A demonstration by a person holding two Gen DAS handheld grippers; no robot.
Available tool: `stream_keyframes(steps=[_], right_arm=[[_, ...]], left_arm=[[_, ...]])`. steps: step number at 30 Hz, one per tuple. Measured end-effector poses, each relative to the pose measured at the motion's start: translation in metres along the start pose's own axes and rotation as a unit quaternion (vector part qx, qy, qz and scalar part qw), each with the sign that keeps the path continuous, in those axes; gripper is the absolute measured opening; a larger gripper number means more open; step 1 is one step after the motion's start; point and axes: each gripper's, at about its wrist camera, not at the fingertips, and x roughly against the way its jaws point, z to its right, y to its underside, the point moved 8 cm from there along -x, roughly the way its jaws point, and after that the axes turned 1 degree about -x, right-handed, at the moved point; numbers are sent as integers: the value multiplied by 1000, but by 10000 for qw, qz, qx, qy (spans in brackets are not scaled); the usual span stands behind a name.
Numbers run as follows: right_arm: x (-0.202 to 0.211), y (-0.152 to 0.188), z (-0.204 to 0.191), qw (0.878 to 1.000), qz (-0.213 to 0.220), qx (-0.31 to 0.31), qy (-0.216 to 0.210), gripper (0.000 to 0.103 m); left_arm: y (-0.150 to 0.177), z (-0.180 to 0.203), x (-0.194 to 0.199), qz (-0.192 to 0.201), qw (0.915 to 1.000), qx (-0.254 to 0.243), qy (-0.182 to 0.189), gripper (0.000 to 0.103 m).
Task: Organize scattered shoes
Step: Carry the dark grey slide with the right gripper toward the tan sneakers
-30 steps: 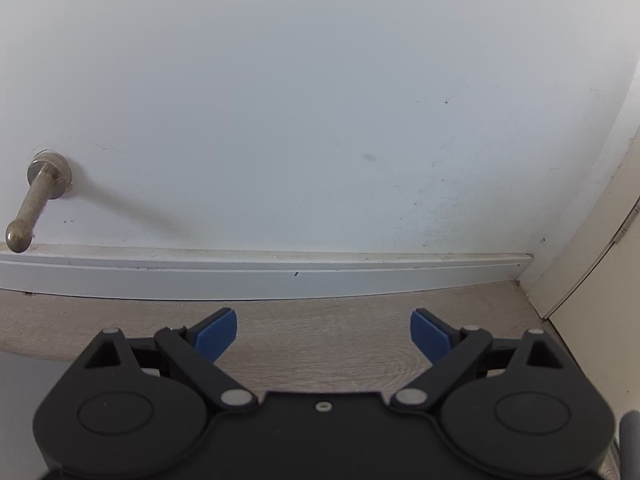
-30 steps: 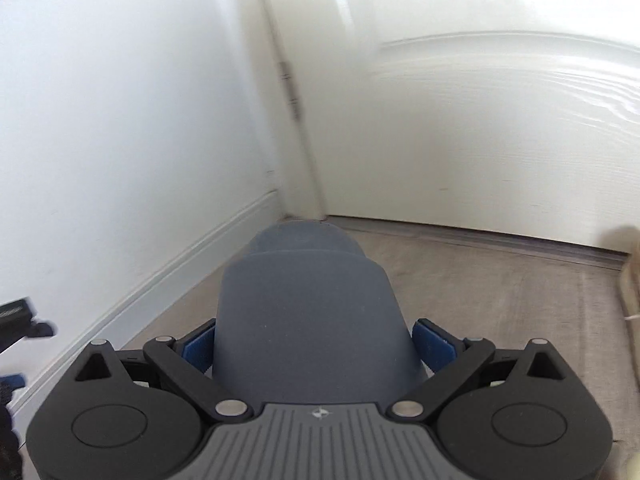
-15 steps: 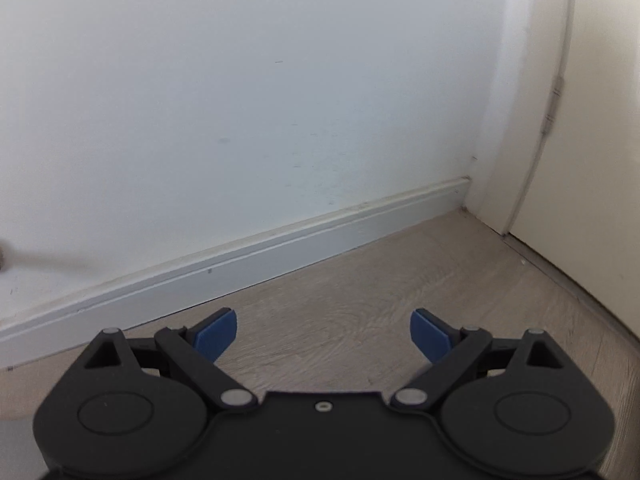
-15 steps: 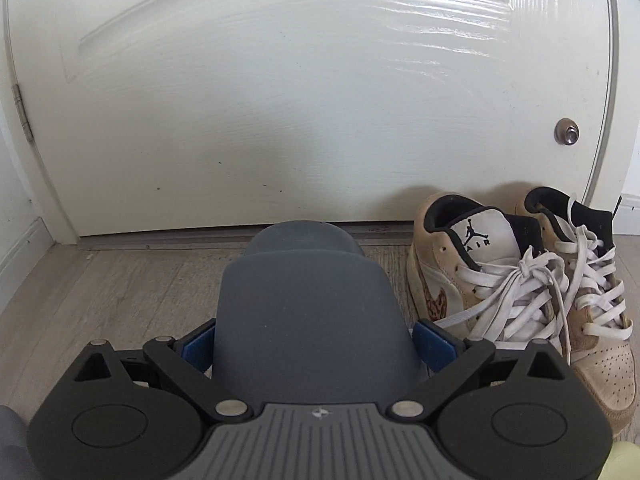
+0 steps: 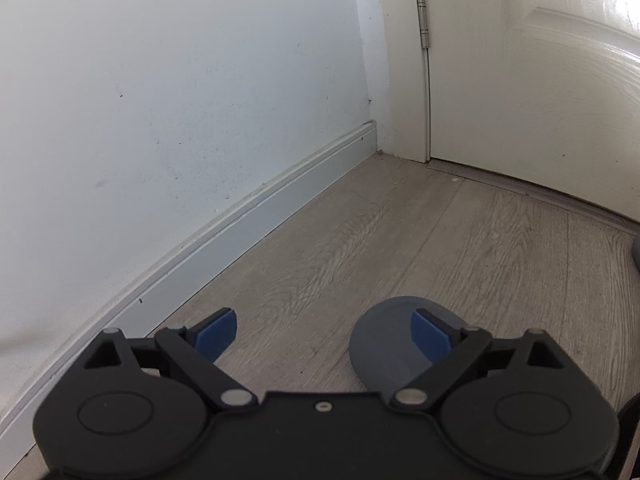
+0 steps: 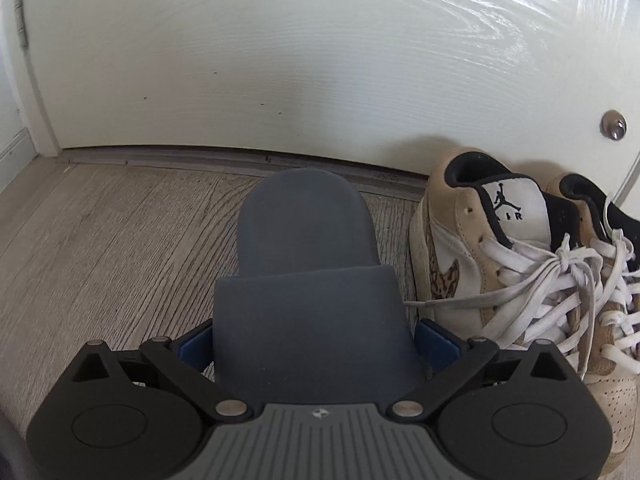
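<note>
Right wrist view: the right gripper (image 6: 316, 338) is clamped on a grey slide sandal (image 6: 306, 276), its blue pads (image 6: 434, 342) pressing the two sides of the wide strap. The sandal points away from the camera, its rounded end reaching toward the metal threshold strip (image 6: 168, 159) at the foot of the white door (image 6: 320, 60). It lies low over the wood-grain floor (image 6: 100, 240); whether the sole touches the boards cannot be told. Just right of the sandal stands a pair of tan-and-white sneakers (image 6: 520, 280) with white laces, heels toward the door, side by side; the nearer one bears a black jumping-figure logo on its tongue. A round metal door stop (image 6: 614, 127) shows on the door above the sneakers. A hinge (image 6: 22, 20) sits at the far left edge of the door.

Left wrist view: the left gripper (image 5: 320, 330) has its fingers spread wide with nothing between them. Beneath its right-hand finger (image 5: 430, 336) lies a rounded grey shape (image 5: 384, 344) on the floor, probably the end of a second slide sandal, not gripped. The left gripper points into the corner where the pale wall (image 5: 180, 100) and its skirting board (image 5: 256, 220) meet the door frame (image 5: 404, 60); a second hinge (image 5: 423, 20) is fixed to the frame's right edge. A sliver of another grey object (image 5: 636, 258) shows at the right edge.
</note>
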Motion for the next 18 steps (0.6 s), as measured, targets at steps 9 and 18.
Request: stream_keyframes(steps=[9, 18], right_arm=[[84, 13, -61, 9829, 678, 1284, -1134, 101], [133, 78, -228, 9054, 244, 3066, -2926, 101]], left_arm=[[0, -20, -7, -196, 9980, 588, 70, 95], [13, -28, -16, -596, 9970, 420, -243, 94]])
